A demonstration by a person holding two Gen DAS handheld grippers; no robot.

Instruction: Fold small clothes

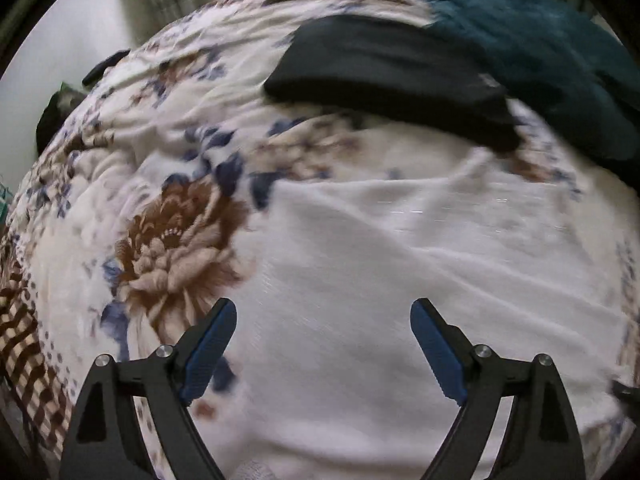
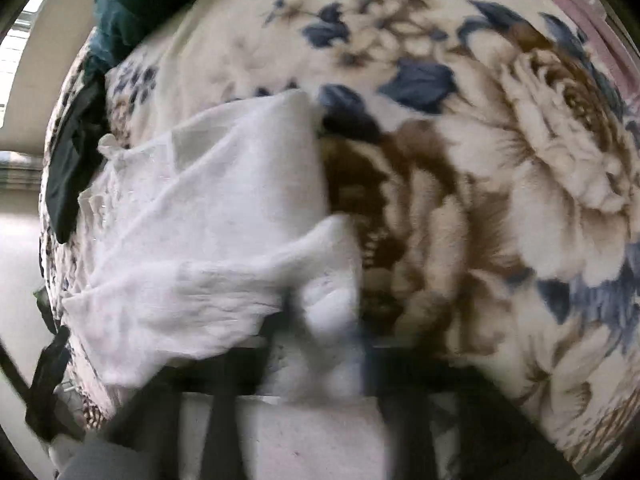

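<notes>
Garment in play is a thin white cloth [image 1: 400,280], lying on a floral blanket [image 1: 172,240] spread over a bed. In the left wrist view it lies mostly flat with a few diagonal creases, directly under the left gripper [image 1: 324,344]. That gripper's blue-padded fingers stand wide apart, nothing between them, hovering over the cloth's near part, not pressing it.

Right wrist view is smeared with motion blur. The right gripper [image 2: 324,320] shows only as dark streaks at the bottom of the frame. A bunched corner of the white cloth [image 2: 224,240] sits right at the fingertips, and the fingers look drawn together on that fold. Blur hides the pad contact, so the grip is a judgement, not a clean read.

Other clothes: a black garment [image 1: 392,76] lies further back on the blanket, with a teal garment [image 1: 540,60] beside it and partly over its far end. Both are apart from the white cloth.

Risks from here:
- Right pinch looks shallow, on a bunched edge. Thin fabric could slip out if it's lifted or dragged fast.
- Only one corner is held and the left is free, so a pull would likely skew the cloth and add creases, not a straight fold.
- Plush blanket could catch the cloth or a pad that dips too low.
- Left closing mid-panel would grab a wad, not an edge.
</notes>
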